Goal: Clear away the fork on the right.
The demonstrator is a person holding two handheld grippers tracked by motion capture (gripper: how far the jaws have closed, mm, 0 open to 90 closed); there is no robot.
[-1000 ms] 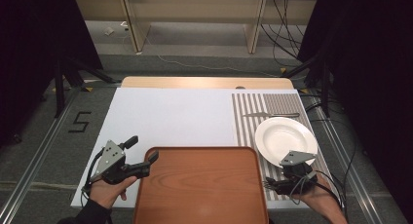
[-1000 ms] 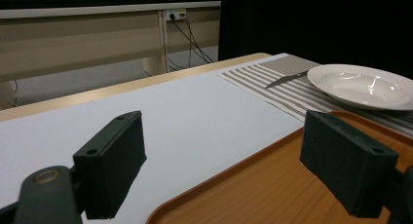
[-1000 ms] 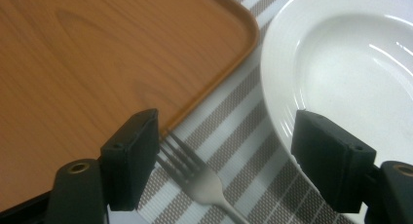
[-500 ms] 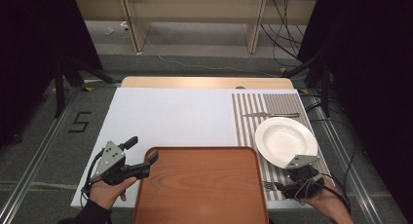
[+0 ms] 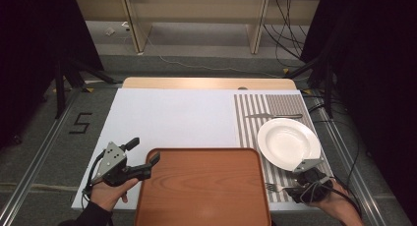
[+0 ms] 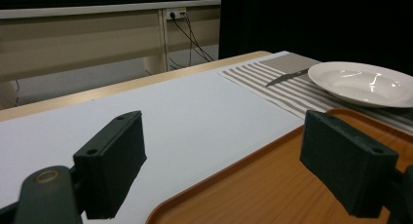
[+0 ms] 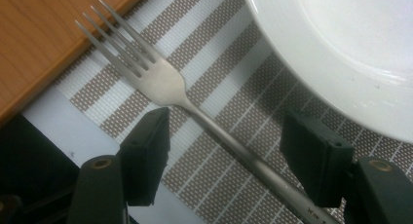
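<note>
Your right gripper (image 7: 226, 151) is low over the near right corner of the striped placemat (image 7: 229, 53), and its fingers (image 7: 146, 151) stand wide apart, one on each side of the fork (image 7: 165, 85). Neither finger touches the fork: it lies flat on the placemat, its handle running between them and its tines pointing toward the edge of the wooden tray (image 7: 44, 34). In the high view the fork (image 5: 273, 187) sits just beside the tray's (image 5: 204, 186) right rim, with your right gripper (image 5: 300, 189) at its handle end and your hand (image 5: 339, 199) behind it. The white plate (image 5: 289, 143) rests on the placemat (image 5: 255, 118) just beyond the fork, apart from it, and in the right gripper view the plate's rim (image 7: 341, 53) passes close by the far finger. A knife (image 5: 273, 116) lies across the placemat beyond the plate.

Your left gripper (image 5: 142, 157) sits at the tray's near left corner, held in your left hand (image 5: 109, 194). Its fingers (image 6: 114, 160) are also spread wide and hold nothing; in the left gripper view one hangs over the white desk (image 6: 185, 107) surface and the other over the tray (image 6: 272, 185), with the tray's rim running between them. From there you see the plate (image 6: 363, 83) and the knife (image 6: 287, 77) well off on the placemat (image 6: 292, 95).
</note>
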